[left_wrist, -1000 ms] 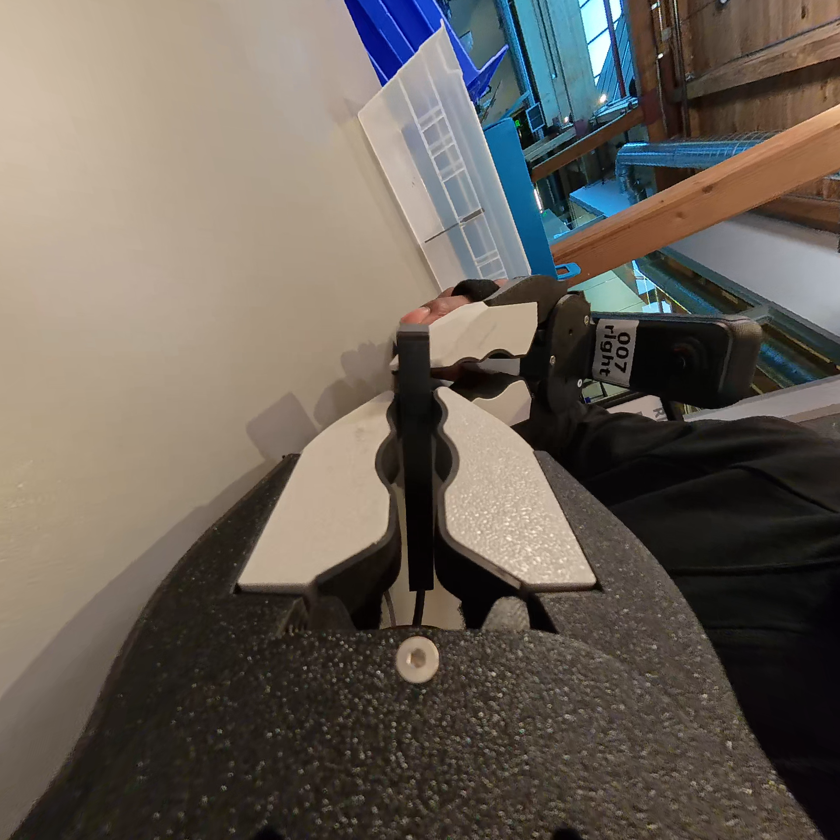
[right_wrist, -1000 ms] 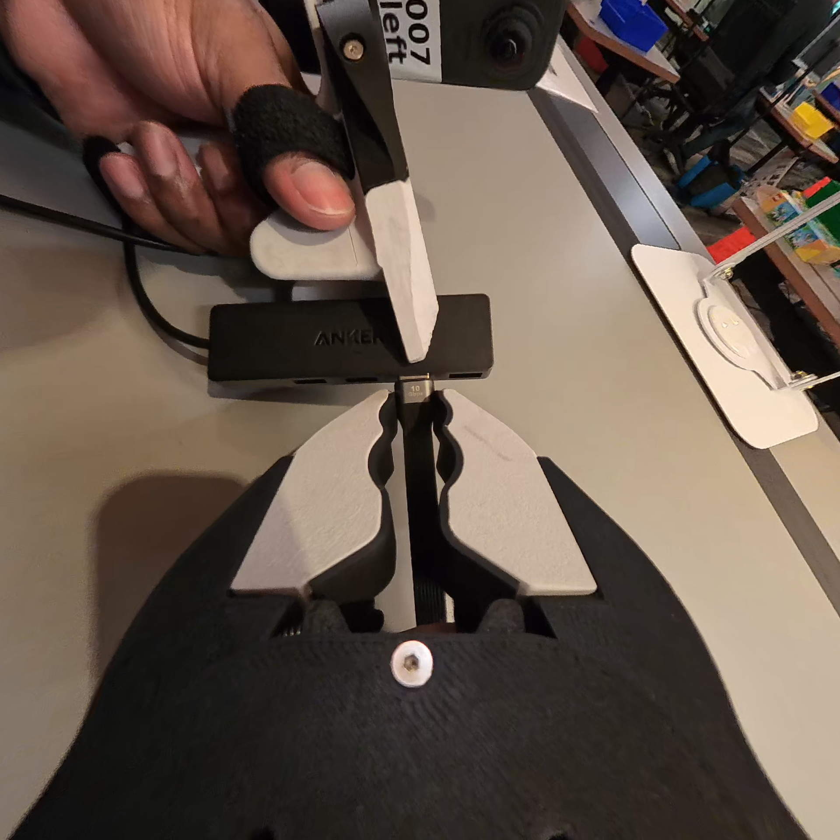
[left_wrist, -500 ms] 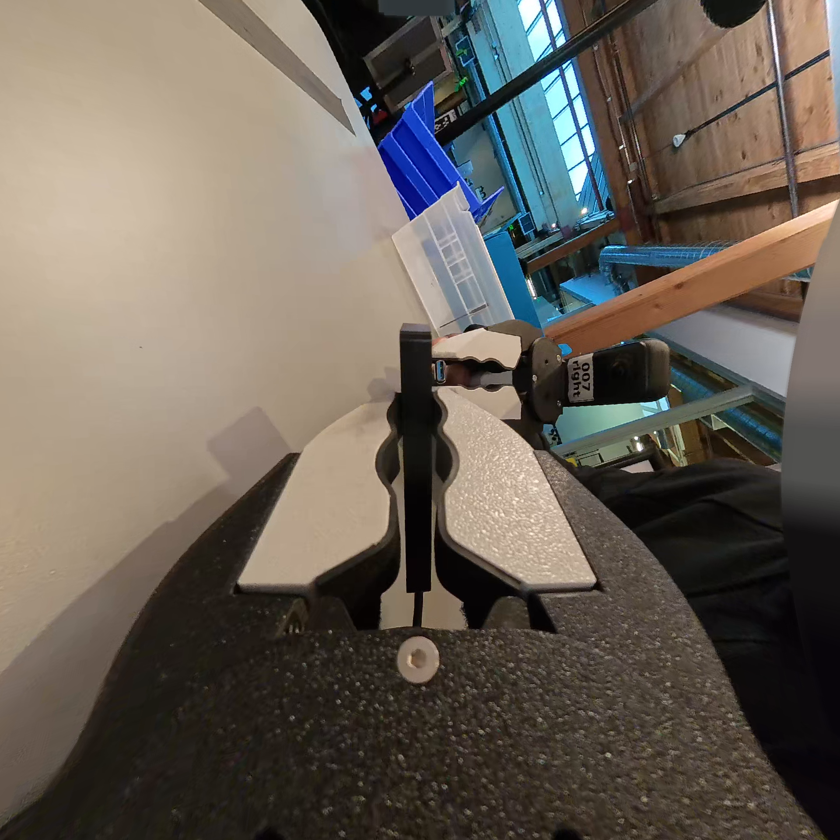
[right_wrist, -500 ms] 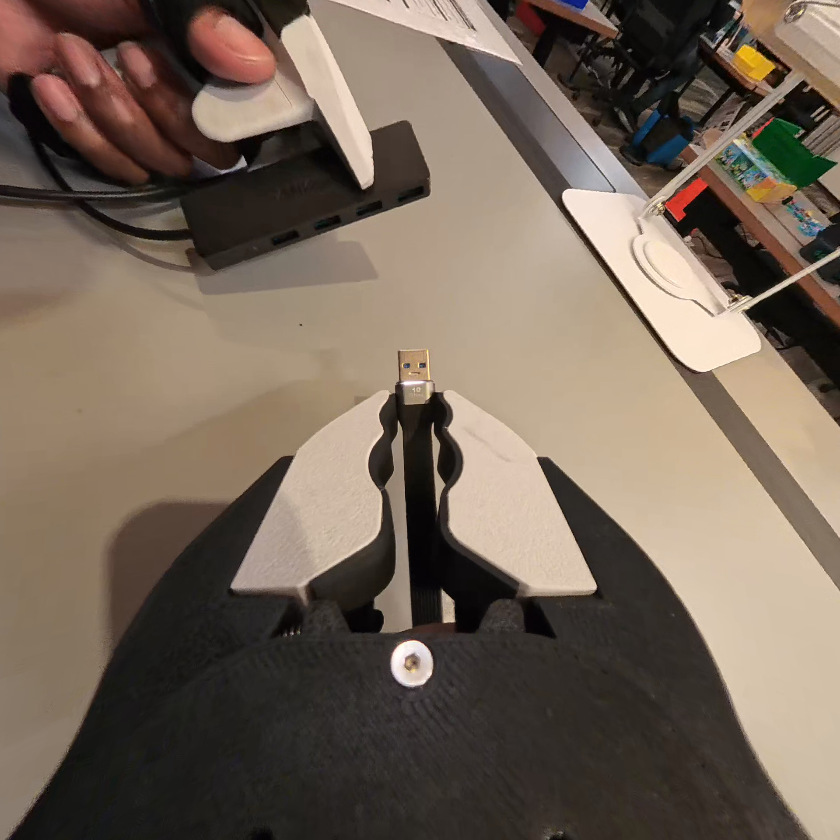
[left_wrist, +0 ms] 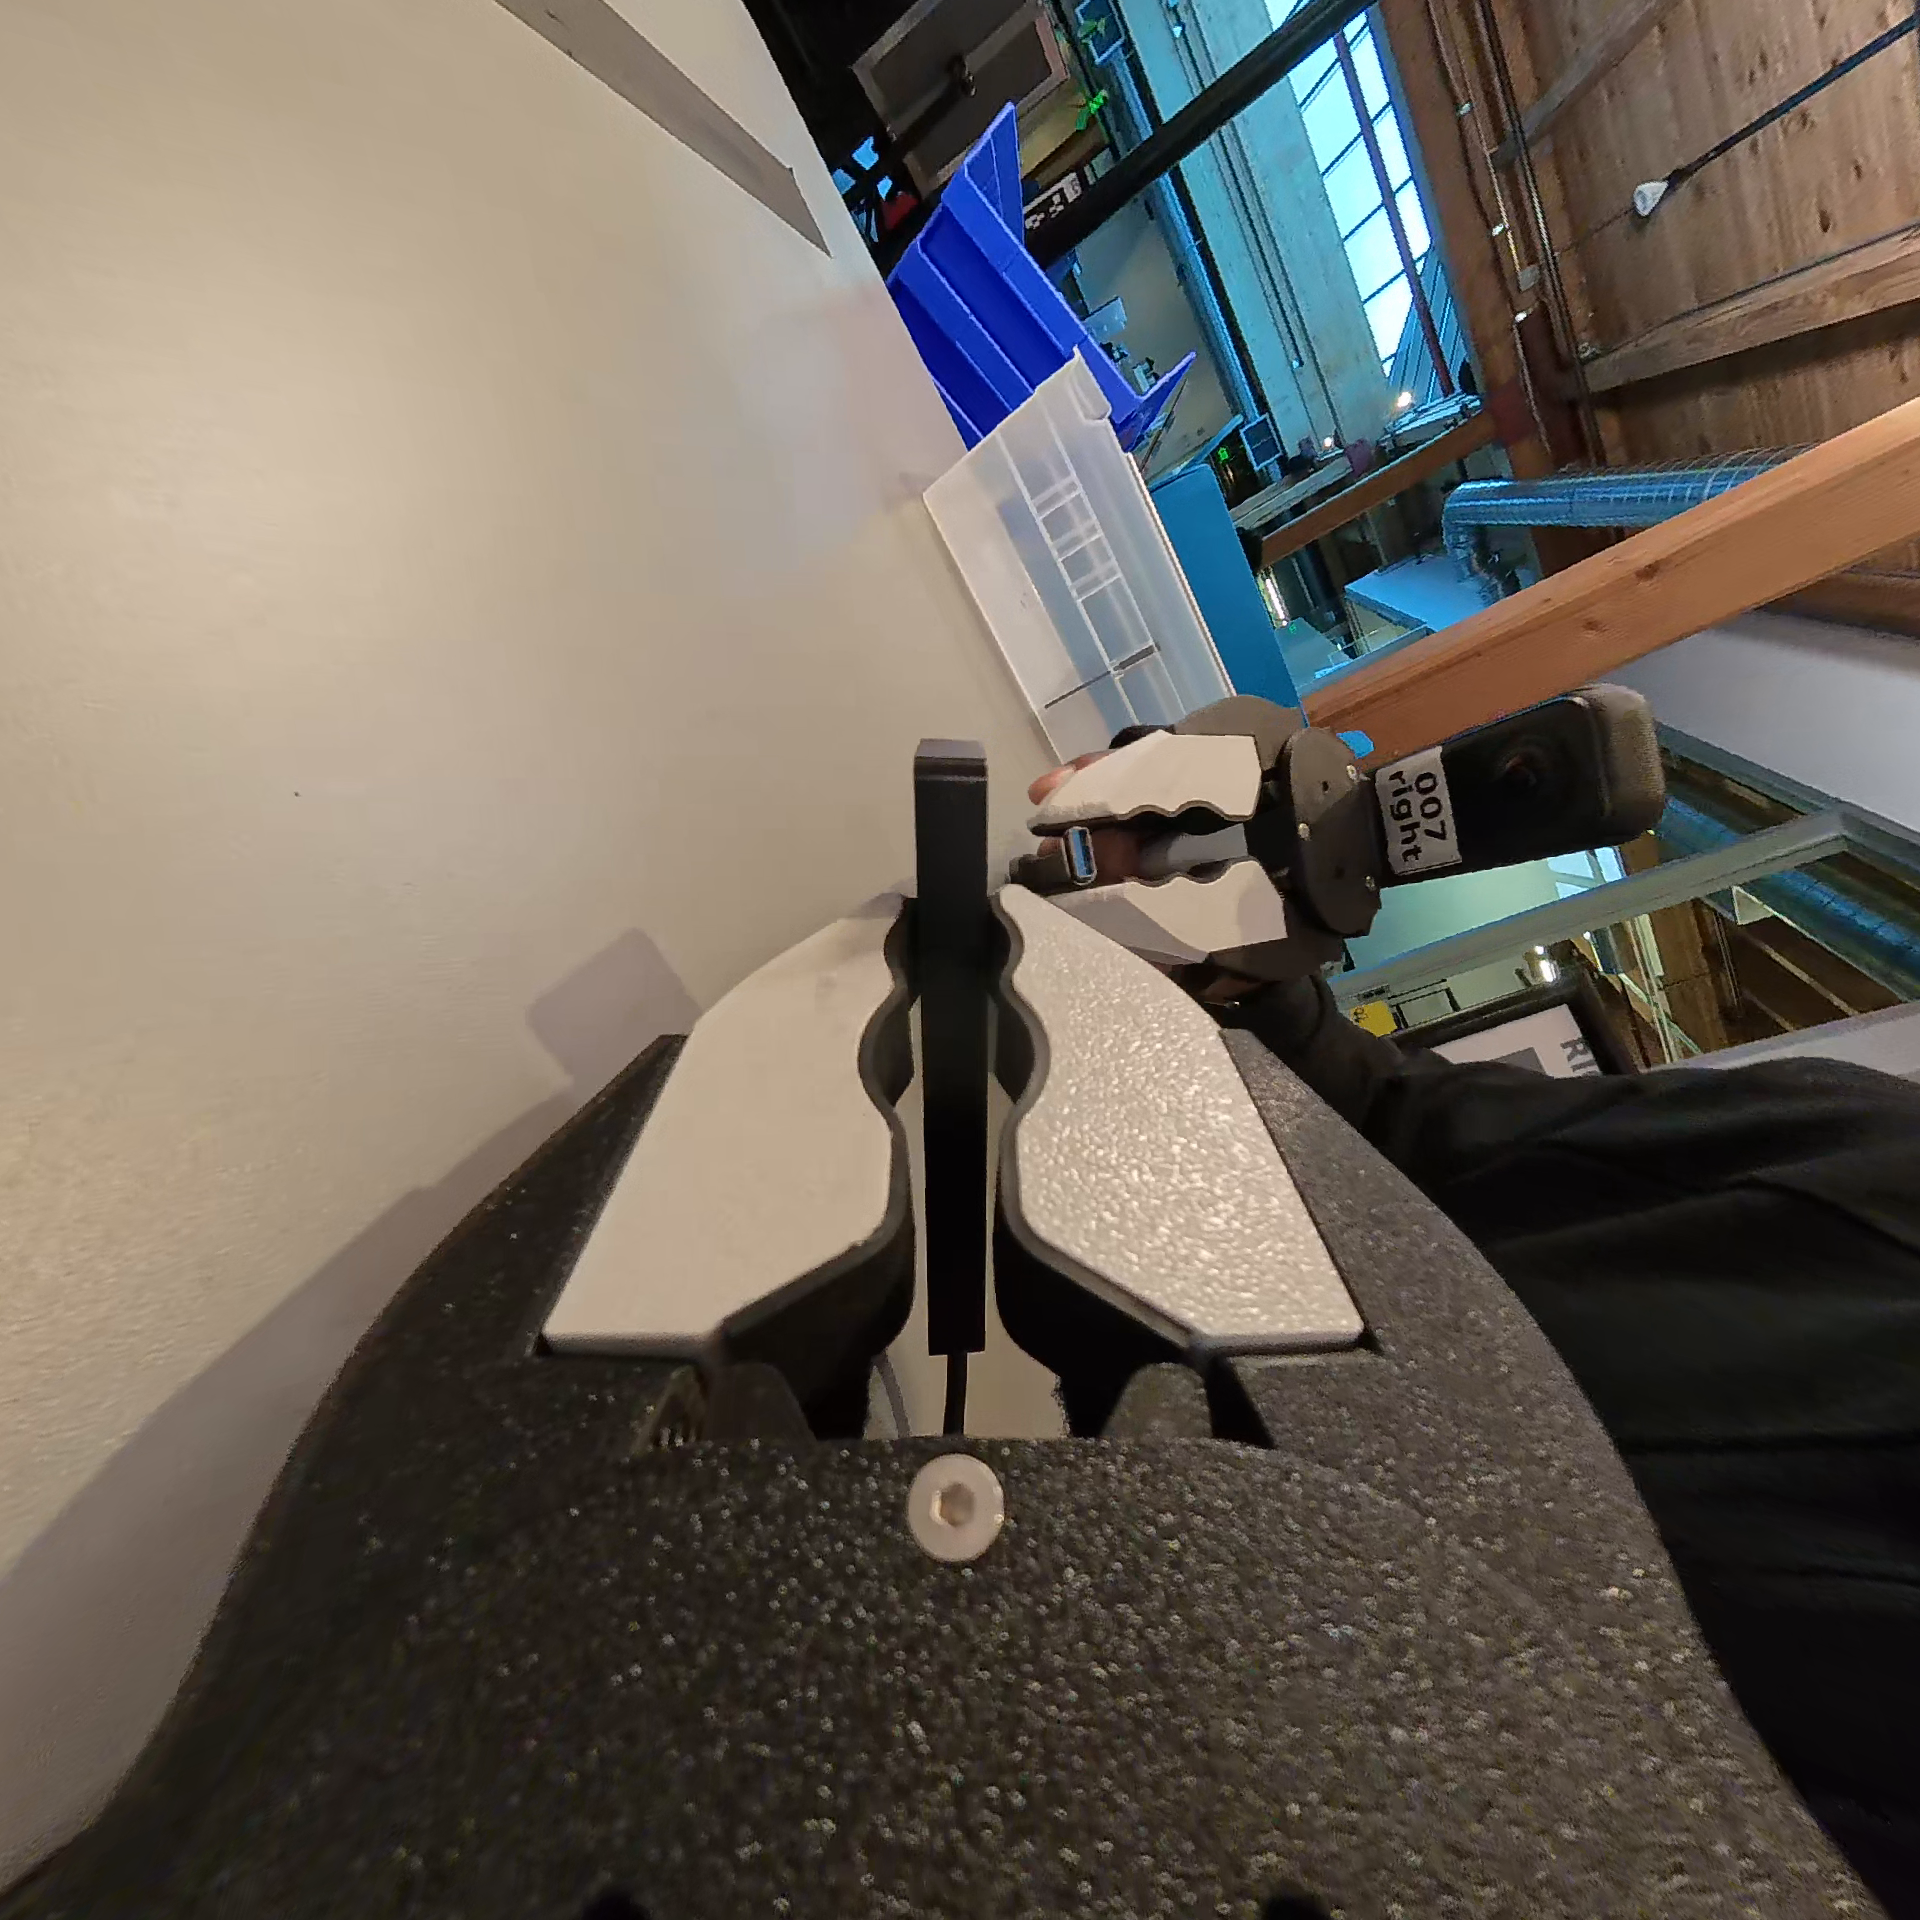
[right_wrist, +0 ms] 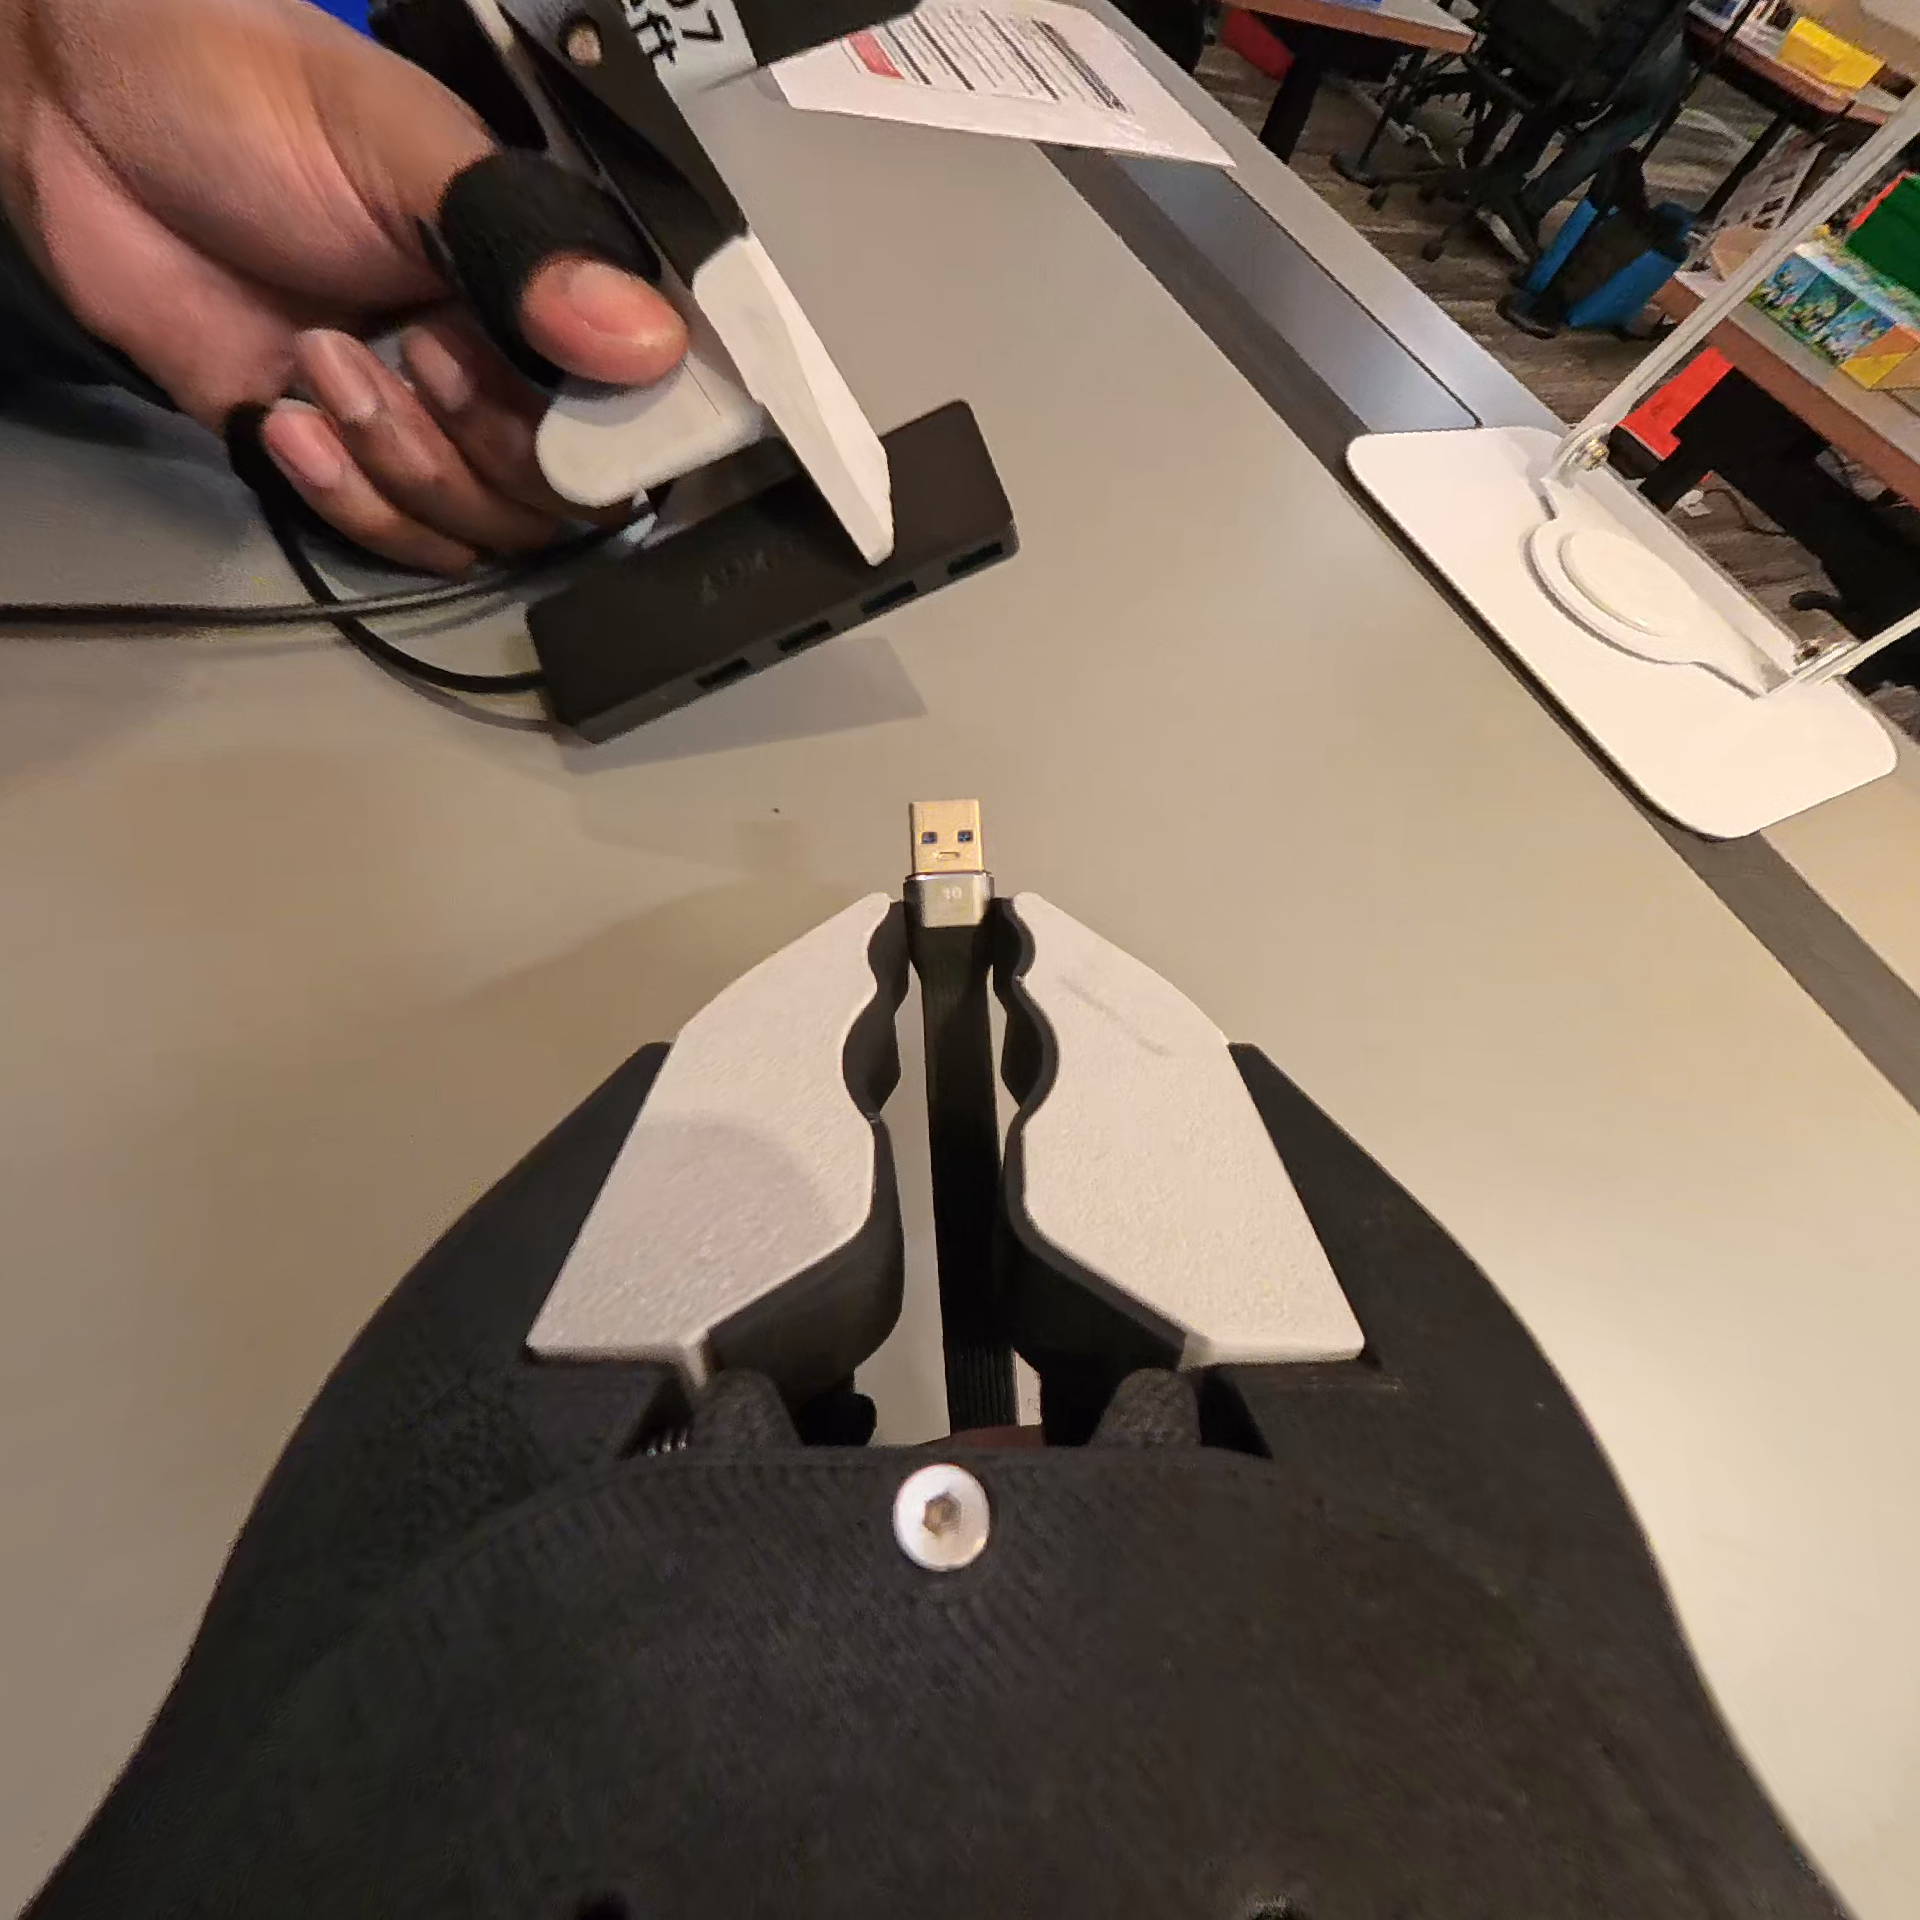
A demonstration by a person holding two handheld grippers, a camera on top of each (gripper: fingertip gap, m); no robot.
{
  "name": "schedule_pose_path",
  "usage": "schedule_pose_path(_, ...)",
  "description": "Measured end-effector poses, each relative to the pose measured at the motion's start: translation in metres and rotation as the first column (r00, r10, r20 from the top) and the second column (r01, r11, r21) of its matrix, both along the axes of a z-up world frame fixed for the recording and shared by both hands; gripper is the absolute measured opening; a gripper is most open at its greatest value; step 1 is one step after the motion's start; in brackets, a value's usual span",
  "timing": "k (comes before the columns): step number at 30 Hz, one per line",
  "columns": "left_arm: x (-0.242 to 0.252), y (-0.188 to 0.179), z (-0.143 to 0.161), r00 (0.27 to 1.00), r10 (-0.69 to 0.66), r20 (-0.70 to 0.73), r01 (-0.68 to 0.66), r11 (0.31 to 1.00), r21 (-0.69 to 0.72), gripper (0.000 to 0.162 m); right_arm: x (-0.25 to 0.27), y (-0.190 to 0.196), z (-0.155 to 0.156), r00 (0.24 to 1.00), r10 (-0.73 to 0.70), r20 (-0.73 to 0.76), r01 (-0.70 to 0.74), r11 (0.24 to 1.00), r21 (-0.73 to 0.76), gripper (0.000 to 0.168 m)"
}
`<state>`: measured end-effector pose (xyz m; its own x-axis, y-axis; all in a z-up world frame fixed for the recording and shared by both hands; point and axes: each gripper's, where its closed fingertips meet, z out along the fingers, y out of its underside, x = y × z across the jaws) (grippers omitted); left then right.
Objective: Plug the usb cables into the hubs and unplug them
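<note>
My left gripper [left_wrist: 951, 914] is shut on a flat black USB hub [left_wrist: 951, 1039], held edge-on between the fingers, its thin cable running back under the gripper. In the right wrist view the hub [right_wrist: 769, 582] sits tilted just above the grey table [right_wrist: 1195, 831], several empty ports facing me, clamped by the left gripper [right_wrist: 790, 468]. My right gripper [right_wrist: 951, 904] is shut on a flat black USB cable [right_wrist: 961, 1143]; its silver USB-A plug [right_wrist: 945, 847] sticks out past the fingertips, apart from the hub. The right gripper [left_wrist: 1060, 847] and its plug also show in the left wrist view.
A white lamp base [right_wrist: 1621, 613] stands at the table's right edge. A printed sheet [right_wrist: 997, 73] lies at the back. The hub's black cord [right_wrist: 312, 613] trails left. A clear plastic bin [left_wrist: 1081, 582] and blue bins [left_wrist: 987, 301] stand beyond the hub. Spacing between my two grippers at the tips: around 8 centimetres.
The plug has come out of the hub. My right gripper pulled back with the cable, then drew a little closer. The hub has tilted and lifted slightly.
</note>
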<state>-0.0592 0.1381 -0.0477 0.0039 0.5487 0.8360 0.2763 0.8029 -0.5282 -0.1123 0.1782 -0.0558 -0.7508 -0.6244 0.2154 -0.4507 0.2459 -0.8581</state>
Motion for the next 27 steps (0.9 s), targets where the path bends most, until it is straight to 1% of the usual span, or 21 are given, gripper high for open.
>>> schedule_pose_path(4, -0.001, 0.003, -0.001, 1.0, -0.019, 0.01, 0.019, 1.0, -0.004, 0.01, 0.007, 0.014, 0.009, 0.996, -0.04, 0.077, 0.037, 0.998, 0.042, 0.014)
schedule_pose_path(7, -0.001, 0.002, -0.001, 1.0, -0.015, 0.012, 0.016, 1.0, -0.01, 0.01, 0.004, 0.037, 0.027, 0.984, -0.079, 0.159, 0.066, 0.994, 0.086, 0.015)
schedule_pose_path(9, -0.001, 0.004, -0.002, 1.0, -0.022, 0.017, 0.023, 1.0, -0.018, 0.01, -0.006, 0.058, 0.049, 0.974, -0.105, 0.199, 0.084, 0.99, 0.11, 0.015)
schedule_pose_path(11, -0.001, 0.005, -0.002, 0.999, -0.029, 0.021, 0.029, 0.999, -0.025, 0.01, -0.024, 0.08, 0.08, 0.968, -0.136, 0.212, 0.109, 0.985, 0.134, 0.014)
schedule_pose_path(13, -0.002, 0.006, -0.003, 0.999, -0.035, 0.025, 0.035, 0.999, -0.031, 0.01, -0.056, 0.099, 0.119, 0.964, -0.204, 0.168, 0.186, 0.976, 0.117, 0.014)
schedule_pose_path(15, -0.002, 0.007, -0.003, 0.999, -0.035, 0.029, 0.036, 0.999, -0.037, 0.01, -0.103, 0.116, 0.152, 0.947, -0.315, 0.056, 0.311, 0.948, 0.066, 0.015)
schedule_pose_path(16, -0.002, 0.007, -0.004, 0.999, -0.036, 0.031, 0.037, 0.999, -0.039, 0.01, -0.131, 0.124, 0.159, 0.93, -0.367, -0.024, 0.368, 0.928, 0.054, 0.014)
schedule_pose_path(18, -0.002, 0.007, -0.004, 0.999, -0.036, 0.033, 0.037, 0.998, -0.044, 0.01, -0.186, 0.139, 0.154, 0.896, -0.413, -0.164, 0.427, 0.902, 0.066, 0.015)
schedule_pose_path(19, -0.002, 0.007, -0.004, 0.999, -0.036, 0.034, 0.037, 0.998, -0.046, 0.01, -0.208, 0.146, 0.142, 0.894, -0.398, -0.207, 0.426, 0.898, 0.111, 0.015)
schedule_pose_path(22, -0.002, 0.008, -0.004, 0.999, -0.039, 0.035, 0.041, 0.998, -0.05, 0.011, -0.255, 0.167, 0.083, 0.911, -0.259, -0.321, 0.347, 0.901, 0.259, 0.015)
schedule_pose_path(24, -0.002, 0.008, -0.004, 0.998, -0.041, 0.036, 0.043, 0.998, -0.052, 0.011, -0.273, 0.174, 0.05, 0.919, -0.215, -0.332, 0.33, 0.878, 0.346, 0.015)
schedule_pose_path(27, -0.002, 0.009, -0.004, 0.998, -0.047, 0.039, 0.049, 0.997, -0.056, 0.011, -0.286, 0.177, 0.018, 0.926, -0.192, -0.326, 0.321, 0.855, 0.408, 0.015)
